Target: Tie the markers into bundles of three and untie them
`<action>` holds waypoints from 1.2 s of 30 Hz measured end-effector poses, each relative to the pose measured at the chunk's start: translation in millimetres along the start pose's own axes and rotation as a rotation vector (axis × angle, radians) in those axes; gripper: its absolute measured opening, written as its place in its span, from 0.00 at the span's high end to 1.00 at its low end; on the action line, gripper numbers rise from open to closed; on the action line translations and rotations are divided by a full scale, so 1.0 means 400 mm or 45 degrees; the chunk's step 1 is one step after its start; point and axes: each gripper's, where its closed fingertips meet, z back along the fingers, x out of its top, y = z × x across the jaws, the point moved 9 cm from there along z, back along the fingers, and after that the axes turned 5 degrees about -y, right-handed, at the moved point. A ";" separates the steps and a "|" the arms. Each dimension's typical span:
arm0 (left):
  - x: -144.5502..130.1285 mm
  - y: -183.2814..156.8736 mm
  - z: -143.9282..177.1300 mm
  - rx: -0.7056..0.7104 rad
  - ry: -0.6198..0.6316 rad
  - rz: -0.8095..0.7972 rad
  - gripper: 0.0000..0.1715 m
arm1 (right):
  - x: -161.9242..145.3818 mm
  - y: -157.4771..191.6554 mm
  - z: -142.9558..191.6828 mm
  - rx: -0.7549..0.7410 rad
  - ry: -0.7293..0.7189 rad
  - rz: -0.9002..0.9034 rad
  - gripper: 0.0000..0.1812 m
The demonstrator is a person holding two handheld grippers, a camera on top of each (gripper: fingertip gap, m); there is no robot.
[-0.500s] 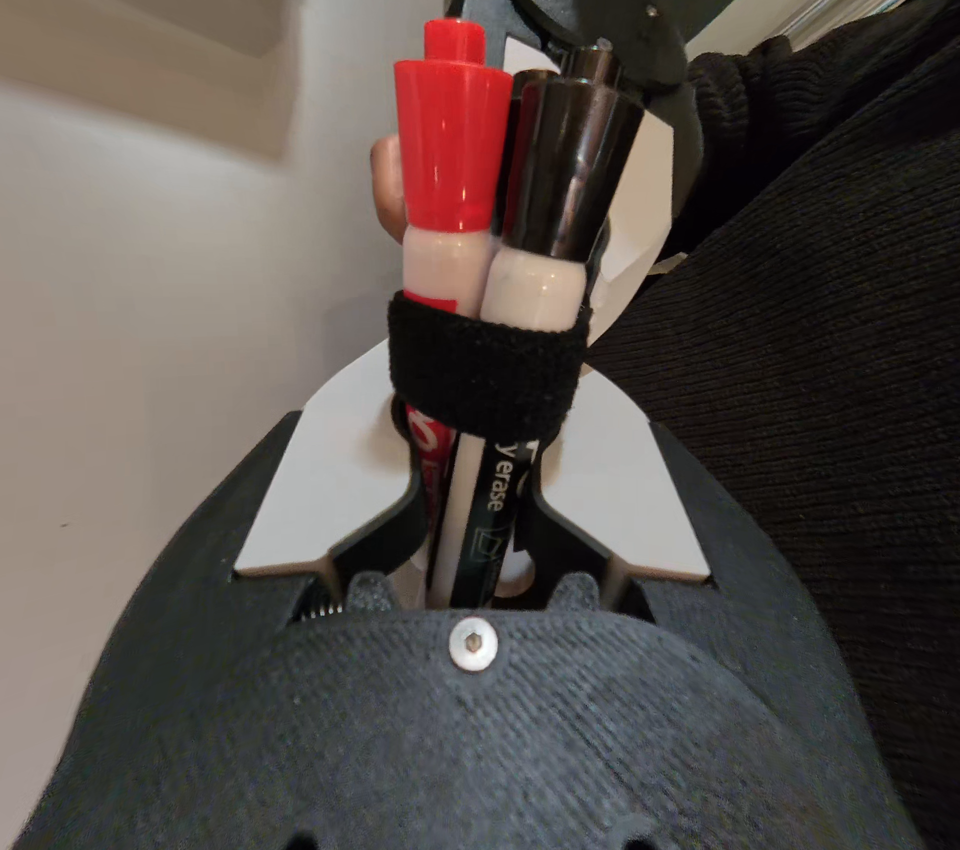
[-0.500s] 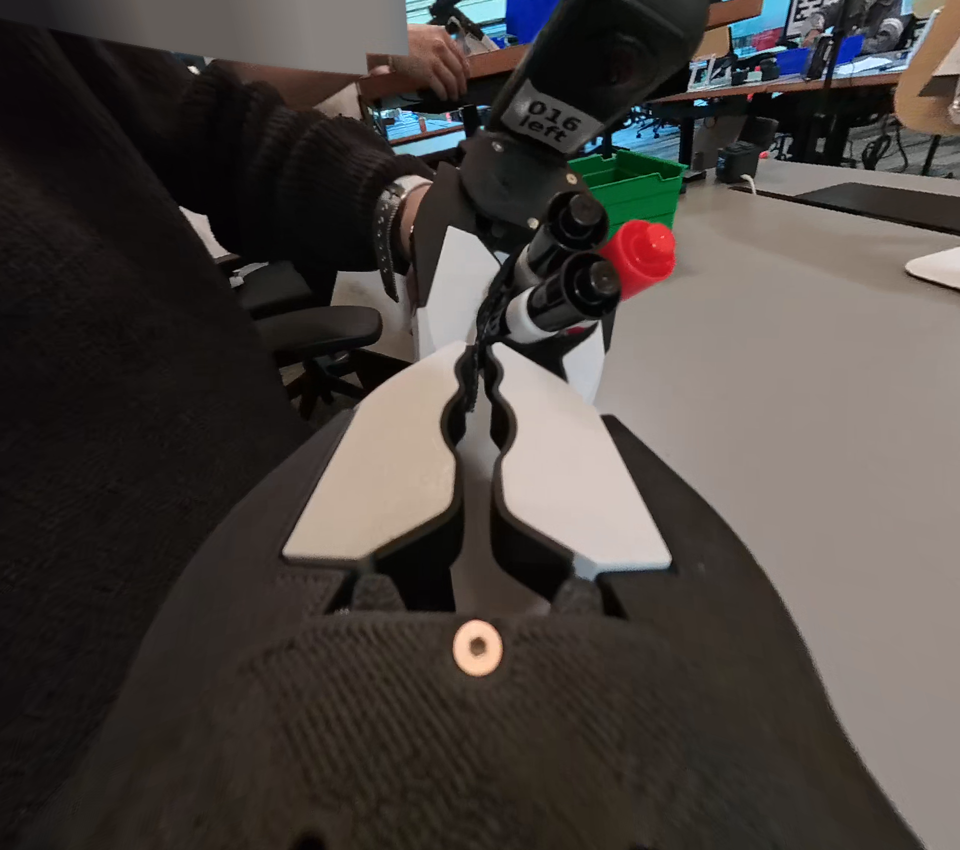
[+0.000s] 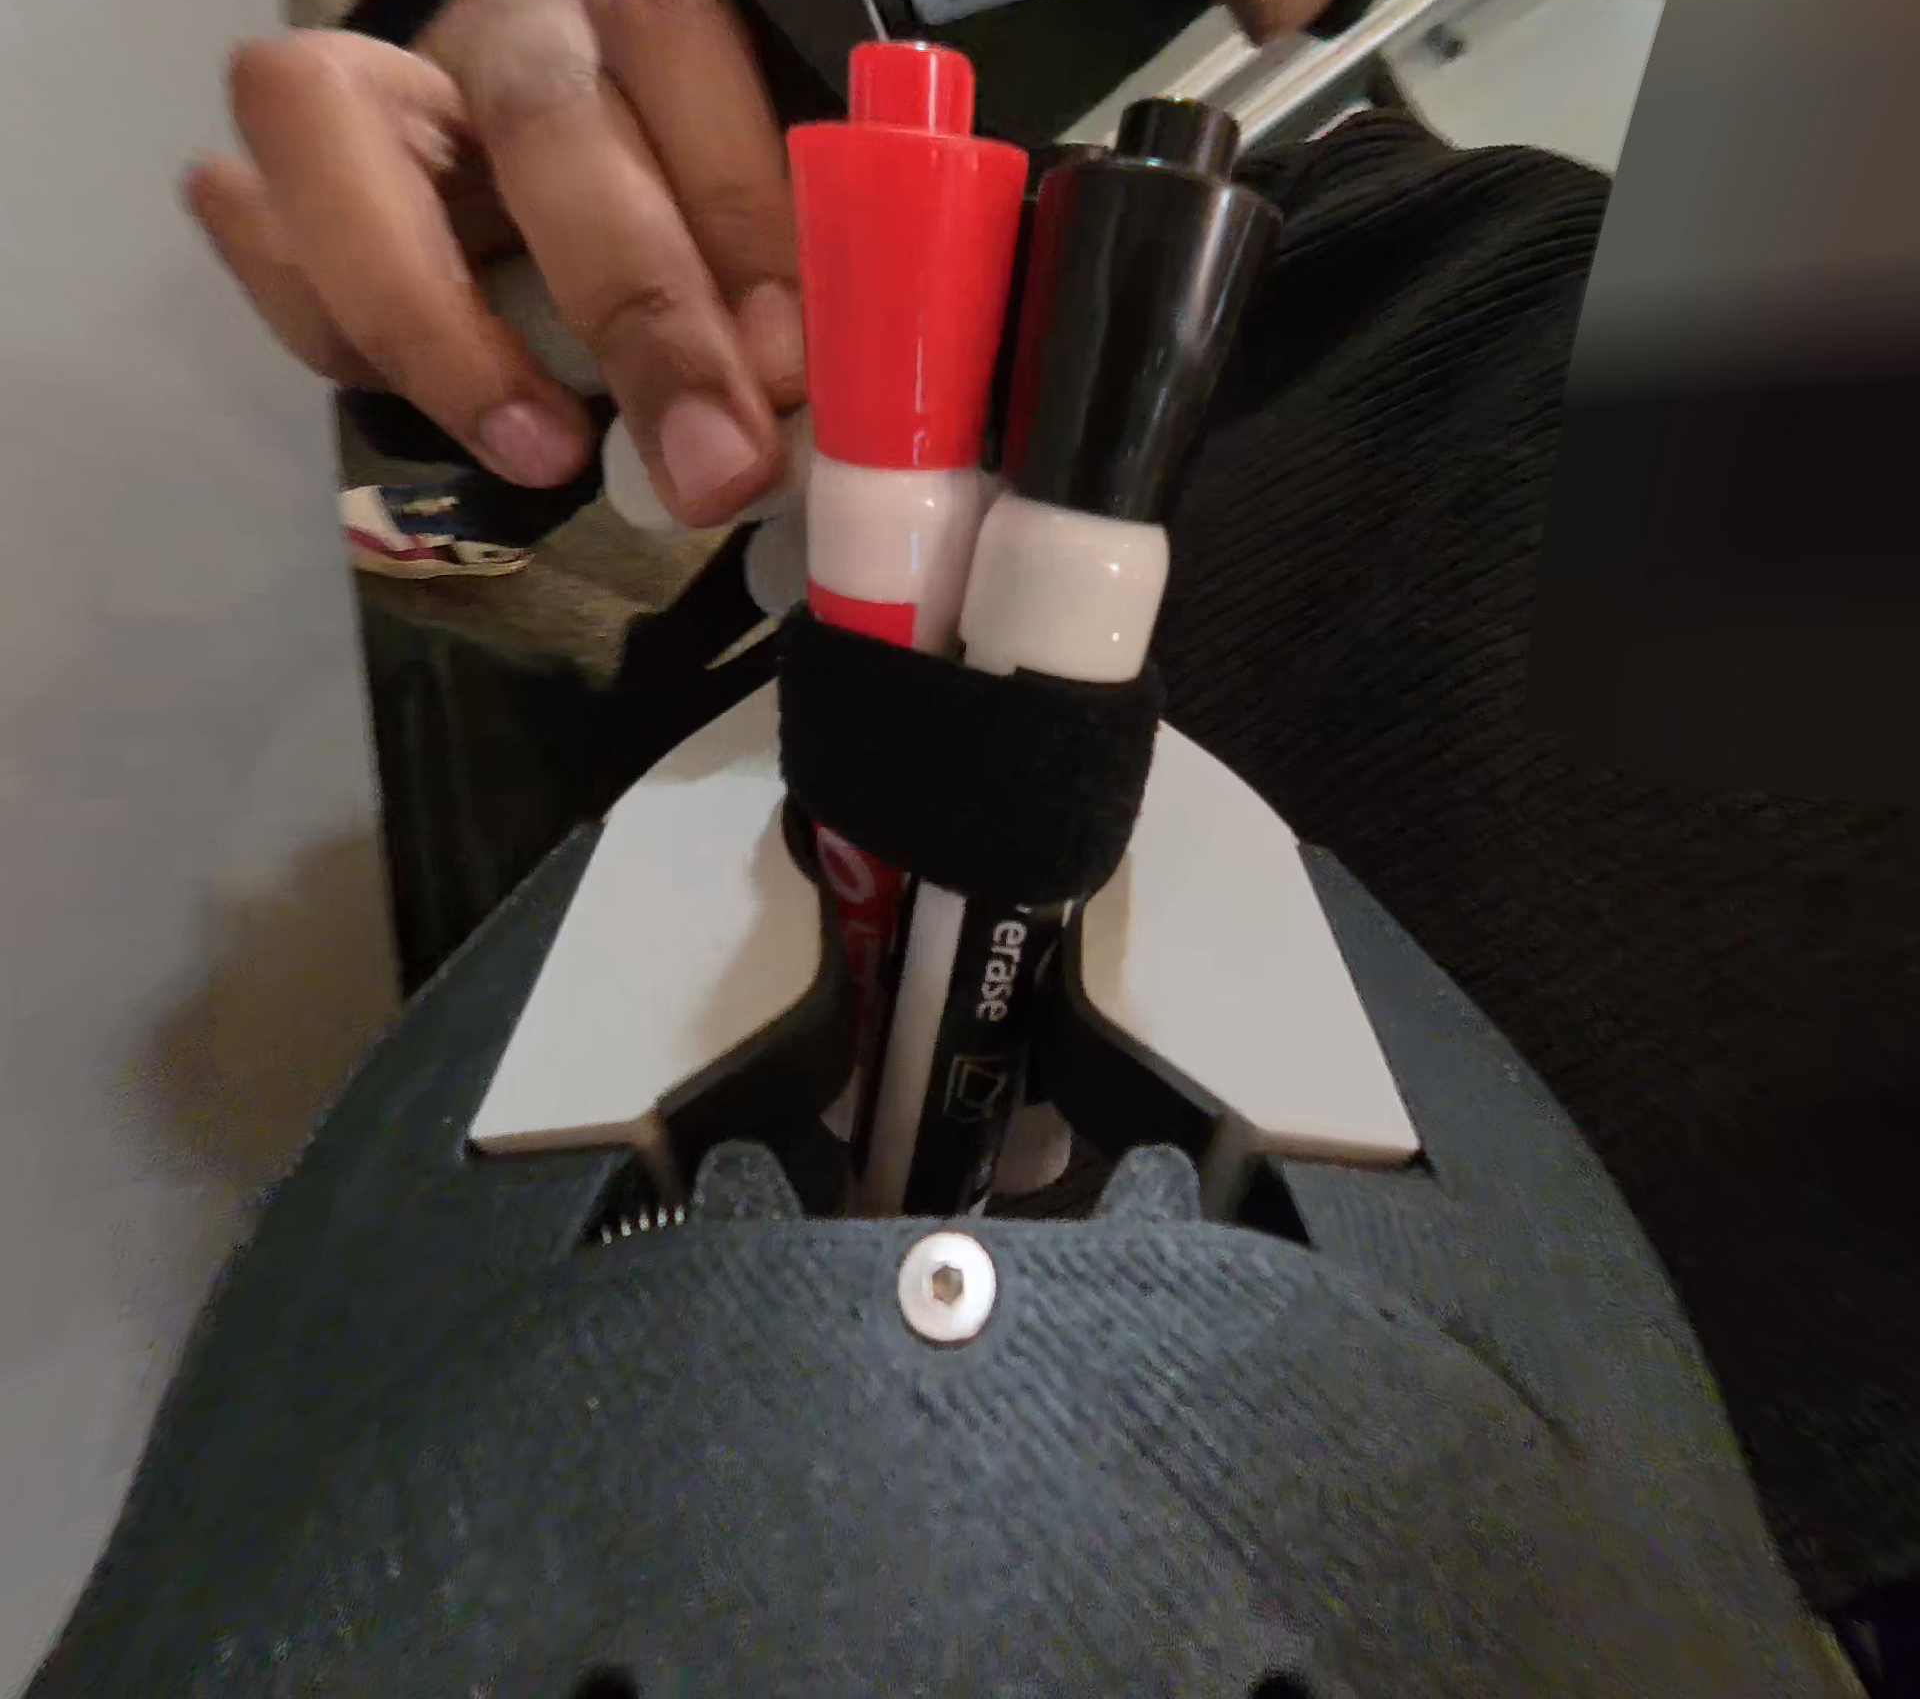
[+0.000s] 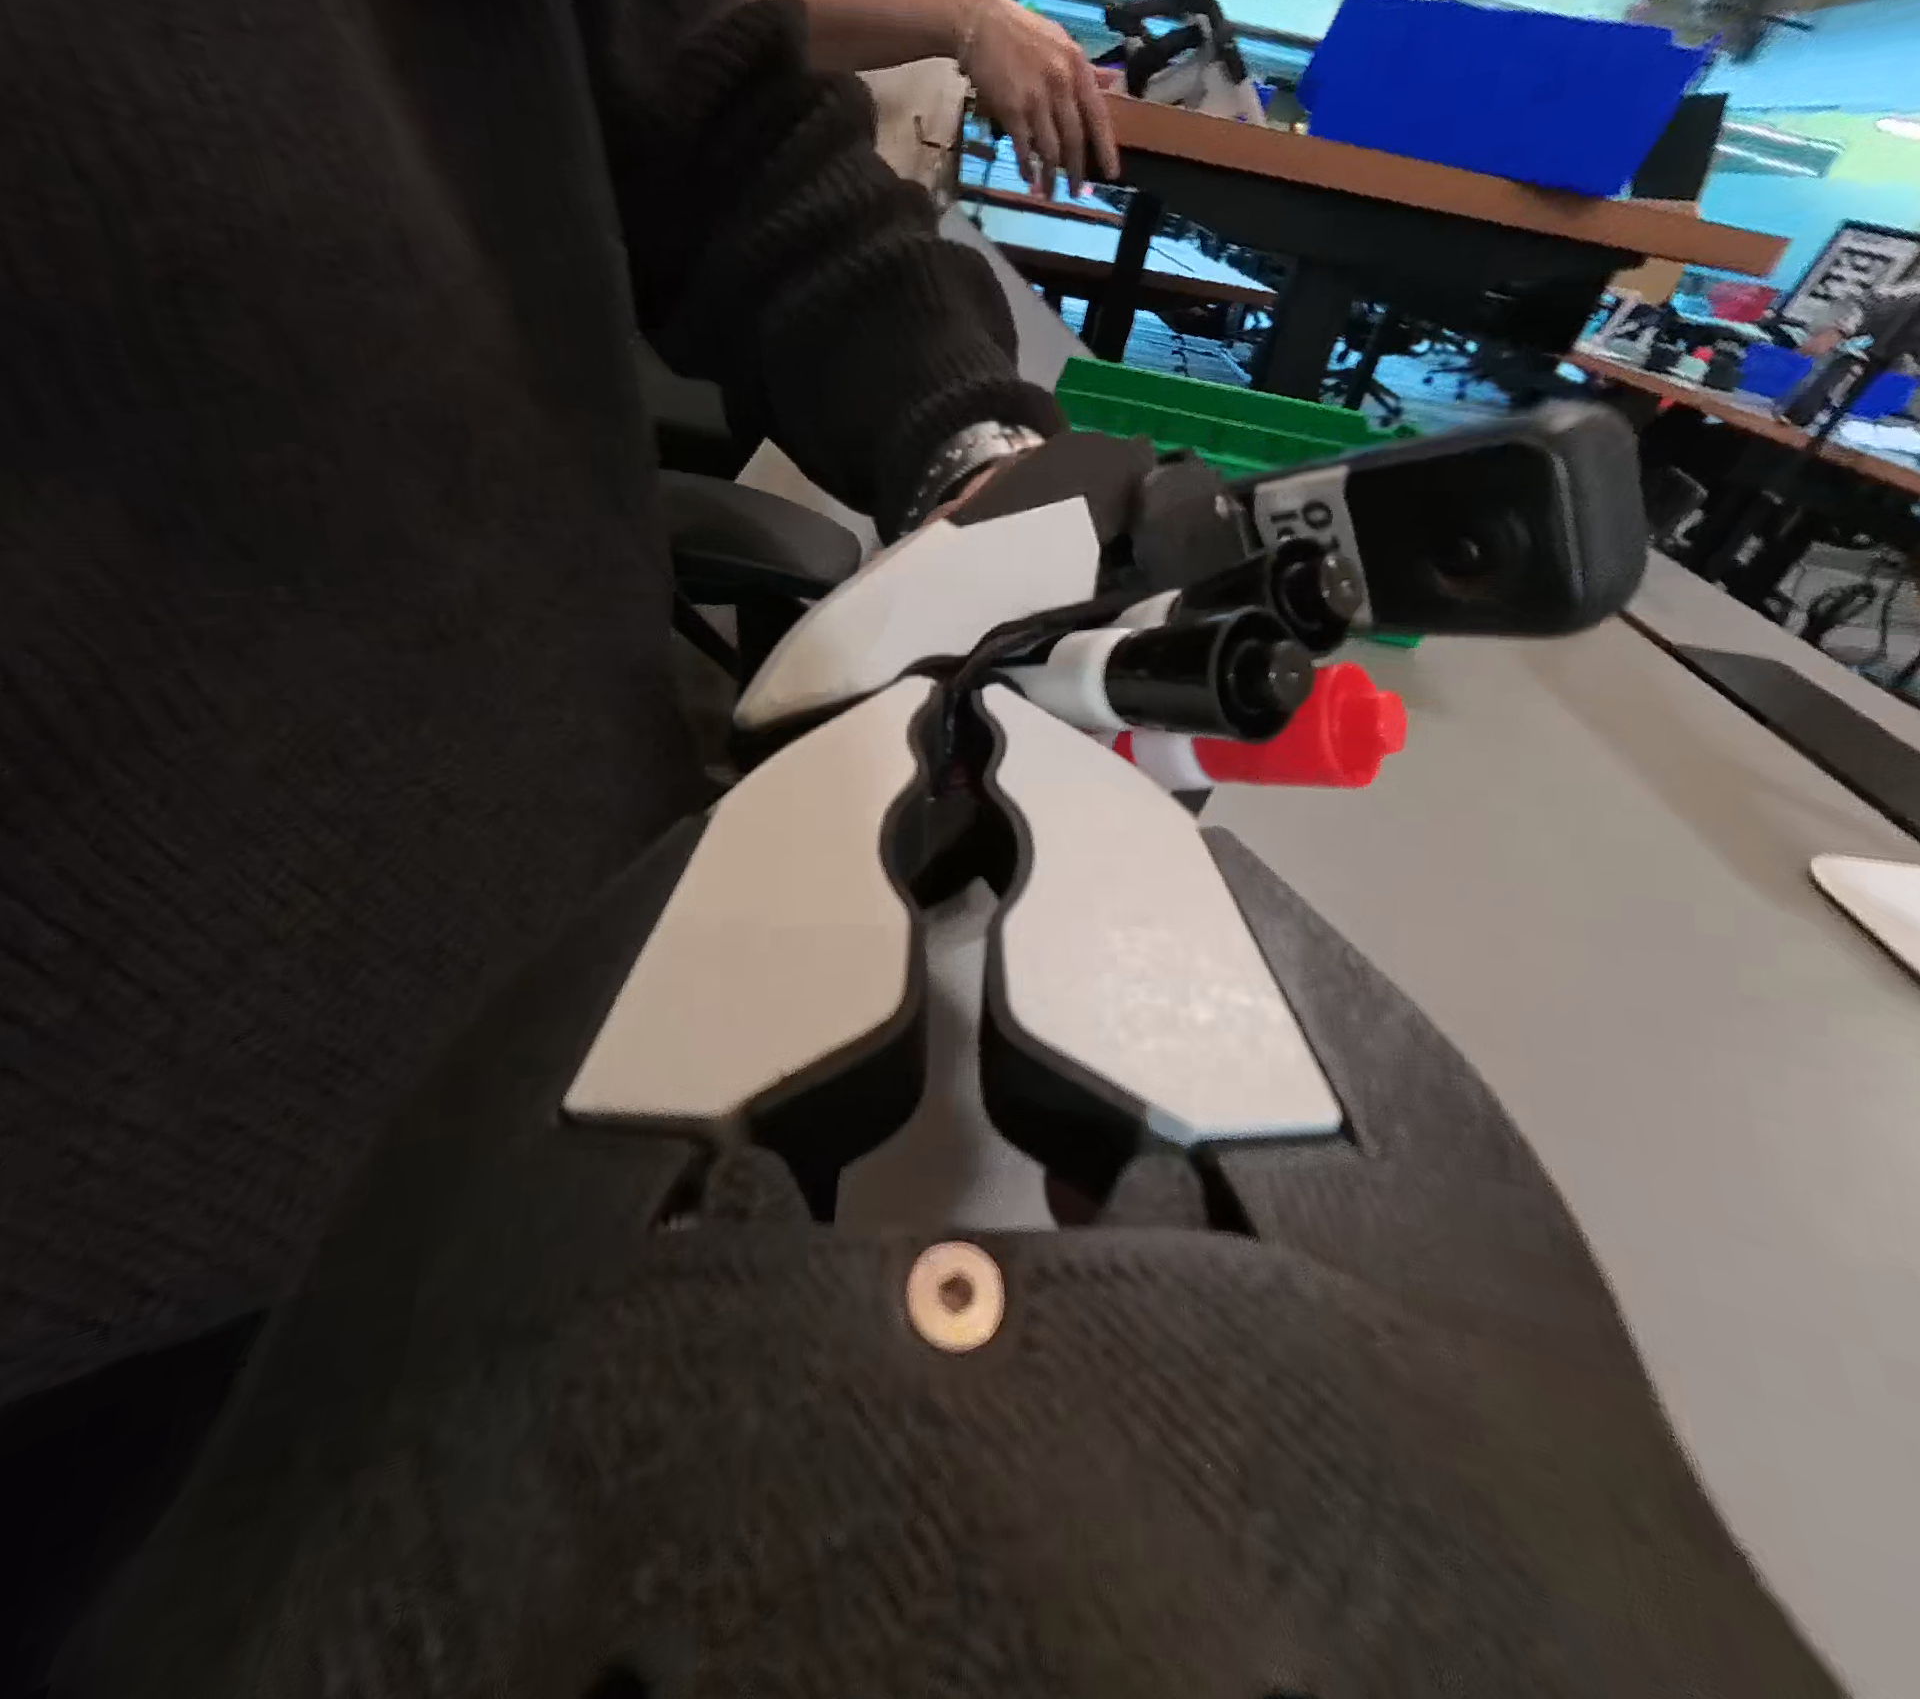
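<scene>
Your left tongs [image 3: 961, 839] are closed on the barrels of three markers [image 3: 997, 423], one red-capped and two black-capped, glossy cylinders bound by a fuzzy black strap [image 3: 966, 761] and held above the grey desk [image 4: 1558, 974]. Your right tongs [image 4: 961, 740] are nearly closed on the strap's dark tail. Judged step: untying; next, peel the tail free without dragging the markers out

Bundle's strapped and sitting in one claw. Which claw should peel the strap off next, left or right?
Right. The left claw is shut on the marker bundle, so it can only hold. The right claw appears already closed on the black strap's loose tail at its tips, probably well placed to pull it free.
</scene>
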 end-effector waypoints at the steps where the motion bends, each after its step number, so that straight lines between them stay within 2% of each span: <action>1: 0.000 -0.006 -0.005 -0.057 -0.016 0.010 0.75 | 0.007 0.001 0.000 0.025 -0.009 0.010 0.98; 6: -0.008 -0.042 -0.034 -0.318 -0.073 0.023 0.75 | 0.045 0.009 -0.007 0.150 -0.083 0.052 0.98; 13: -0.030 -0.070 -0.062 -0.577 -0.187 -0.001 0.75 | 0.096 0.024 -0.023 0.258 -0.049 0.175 0.98; 16: -0.030 -0.077 -0.068 -0.577 -0.208 -0.038 0.75 | 0.100 0.018 -0.024 0.320 -0.063 0.105 0.98; 24: -0.018 -0.101 -0.061 -0.488 -0.210 -0.218 0.75 | 0.094 -0.007 -0.028 0.408 -0.220 -0.321 0.98; 36: -0.019 -0.119 -0.060 -0.429 -0.183 -0.351 0.75 | 0.072 -0.035 -0.031 0.559 -0.231 -0.644 0.97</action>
